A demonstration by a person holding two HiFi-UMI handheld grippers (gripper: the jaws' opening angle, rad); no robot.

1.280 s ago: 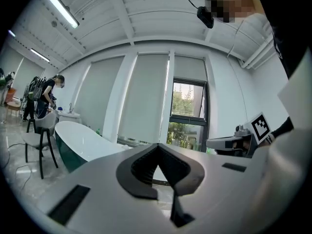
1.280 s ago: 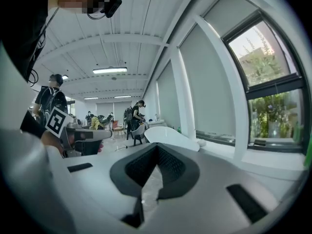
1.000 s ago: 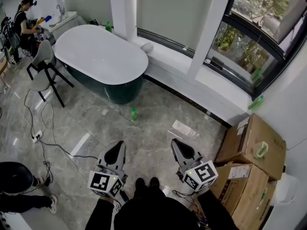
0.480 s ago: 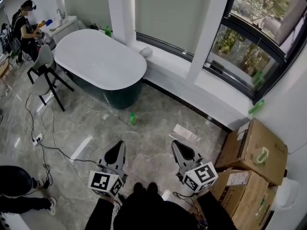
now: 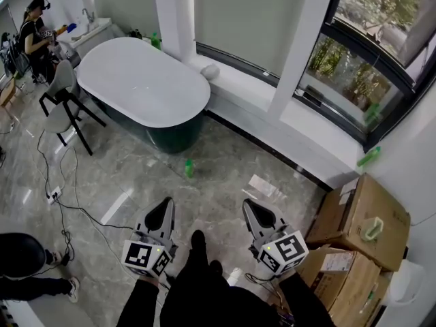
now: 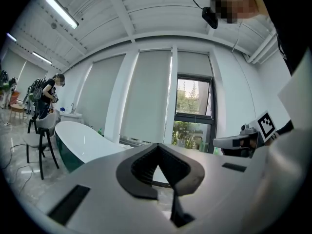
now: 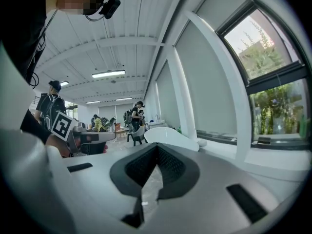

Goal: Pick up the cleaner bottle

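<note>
Green plastic cleaner bottle (image 5: 189, 168) stands upright on the grey marble floor (image 5: 136, 176), roughly 12 o'clock from the person and well apart from both grippers. Since a second ago they've stepped toward it, one black shoe (image 5: 197, 240) now out front. Left gripper (image 5: 165, 206) and right gripper (image 5: 251, 207) both have jaws together, empty. So I'd say it's just the walk-up, and they'll need opening first.

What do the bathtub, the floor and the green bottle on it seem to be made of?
Bathtub: glossy white top, dark green shell, probably acrylic or ceramic.
Floor: polished grey veined tile or marble, with reflections.
Green bottle: likely translucent plastic; too small to be sure.
</note>
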